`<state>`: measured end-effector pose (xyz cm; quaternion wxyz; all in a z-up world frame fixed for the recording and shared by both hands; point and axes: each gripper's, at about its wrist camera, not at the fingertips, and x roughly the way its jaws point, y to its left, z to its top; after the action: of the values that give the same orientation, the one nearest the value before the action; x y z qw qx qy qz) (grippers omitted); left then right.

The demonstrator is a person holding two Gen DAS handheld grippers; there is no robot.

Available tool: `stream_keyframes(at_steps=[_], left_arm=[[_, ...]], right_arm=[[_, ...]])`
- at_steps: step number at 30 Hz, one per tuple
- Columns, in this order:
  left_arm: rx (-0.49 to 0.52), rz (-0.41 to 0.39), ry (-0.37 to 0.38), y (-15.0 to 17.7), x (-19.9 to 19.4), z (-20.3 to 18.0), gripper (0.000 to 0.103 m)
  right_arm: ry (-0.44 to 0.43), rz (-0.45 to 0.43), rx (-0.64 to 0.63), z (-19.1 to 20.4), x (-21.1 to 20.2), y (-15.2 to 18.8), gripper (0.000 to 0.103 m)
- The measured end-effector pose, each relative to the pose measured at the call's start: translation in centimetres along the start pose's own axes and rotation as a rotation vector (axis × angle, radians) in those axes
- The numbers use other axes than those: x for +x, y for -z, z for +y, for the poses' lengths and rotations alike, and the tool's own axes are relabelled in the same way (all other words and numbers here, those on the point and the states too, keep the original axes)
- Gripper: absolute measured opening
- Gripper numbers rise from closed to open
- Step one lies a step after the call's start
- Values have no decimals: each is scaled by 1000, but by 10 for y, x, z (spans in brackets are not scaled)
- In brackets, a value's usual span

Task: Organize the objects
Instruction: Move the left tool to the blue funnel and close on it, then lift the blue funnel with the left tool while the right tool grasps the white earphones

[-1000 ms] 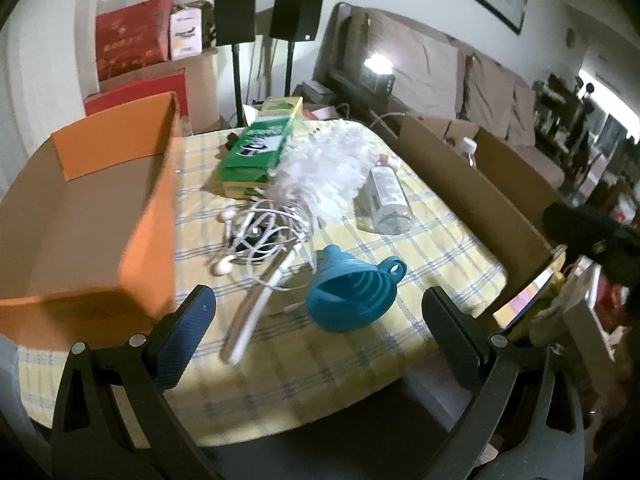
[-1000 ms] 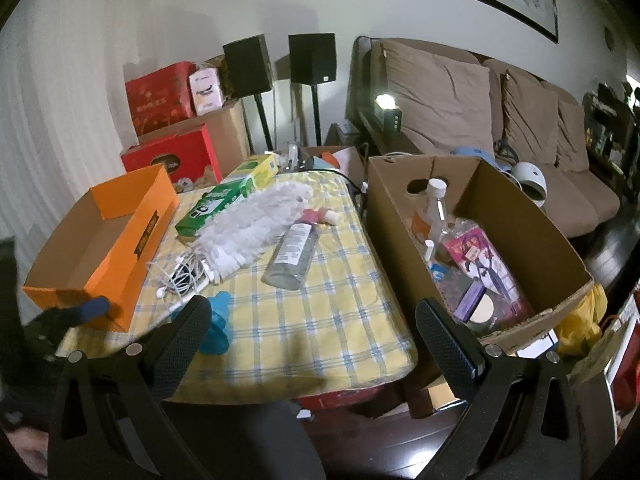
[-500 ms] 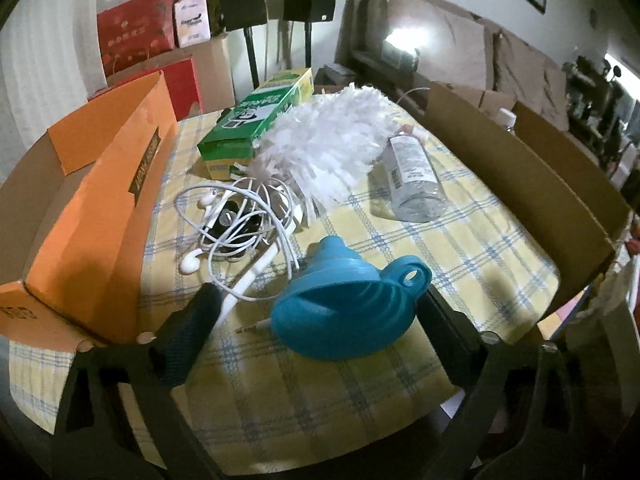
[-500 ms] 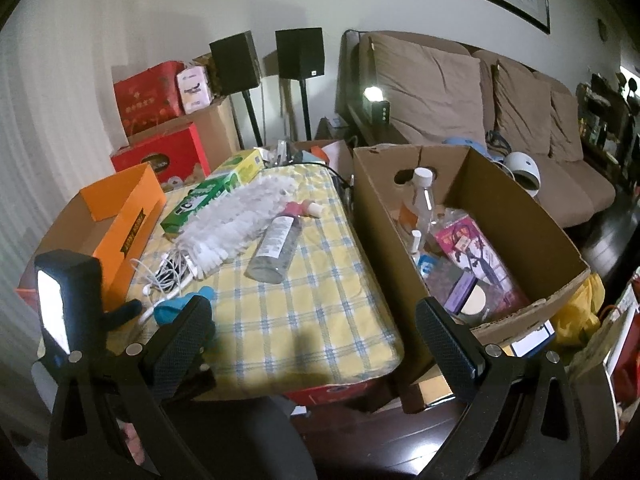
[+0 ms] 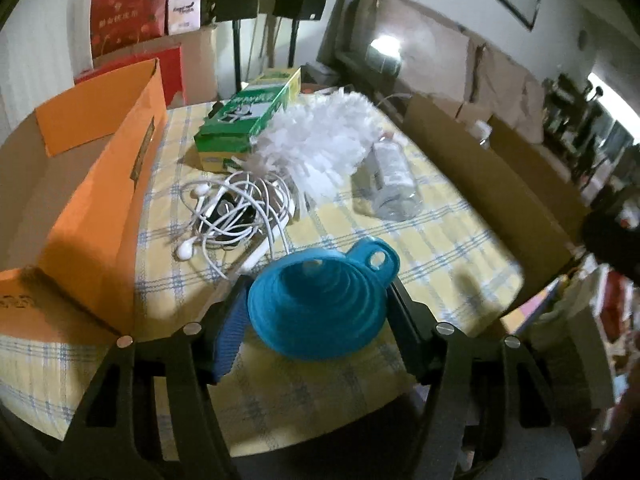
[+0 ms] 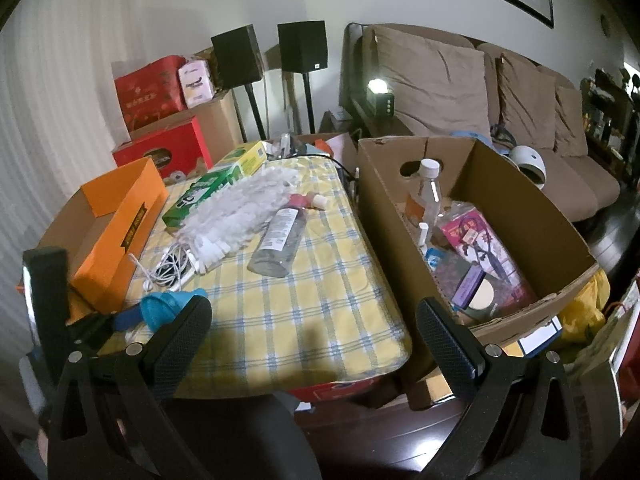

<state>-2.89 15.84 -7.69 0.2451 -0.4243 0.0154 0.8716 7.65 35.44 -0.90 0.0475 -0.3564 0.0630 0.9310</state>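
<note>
1. While its jaws are closing, the left gripper [image 5: 316, 312] straddles the blue funnel [image 5: 320, 300] at the near edge of the table [image 5: 440, 248]; the funnel's wide rim sits between the two fingers. The blue left pad [image 5: 230, 328] looks right at the rim, but I can't tell whether either pad presses yet.
2. Left gripper pose: pitched down toward the tabletop, fingers low over the yellow plaid cloth.
3. Funnel lies on its side, mouth toward the camera, hanging loop up and to the right. It is just in front of the white earphone tangle [image 5: 232, 212].
4. Right gripper [image 6: 316, 332]: jaws wide apart, nothing between them, angled down over the table's near edge, well apart from the funnel [image 6: 168, 308].
5. Left gripper's body shows in the right wrist view at the far left, by the orange box [image 6: 116, 236].
6. Also on the table: white duster [image 5: 320, 148], green carton [image 5: 244, 120], clear bottle [image 5: 392, 180] lying flat. Brown cardboard box [image 6: 532, 216] stands just right of the table, holding assorted items.
</note>
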Motion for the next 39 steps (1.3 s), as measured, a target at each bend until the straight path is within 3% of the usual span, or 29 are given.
stream_keyframes(at_steps=[11, 19, 29, 39], left_arm=[[-86, -88, 141, -15, -74, 38, 62], [-145, -133, 122, -22, -106, 68, 62], [-234, -172, 90, -18, -131, 101, 62], [-245, -186, 65, -11, -143, 113, 62]], right_arm=[[-32, 14, -25, 14, 9, 1, 103], [-88, 21, -67, 35, 22, -3, 103], [-222, 34, -124, 81, 61, -14, 102], [-290, 113, -192, 130, 115, -12, 76]])
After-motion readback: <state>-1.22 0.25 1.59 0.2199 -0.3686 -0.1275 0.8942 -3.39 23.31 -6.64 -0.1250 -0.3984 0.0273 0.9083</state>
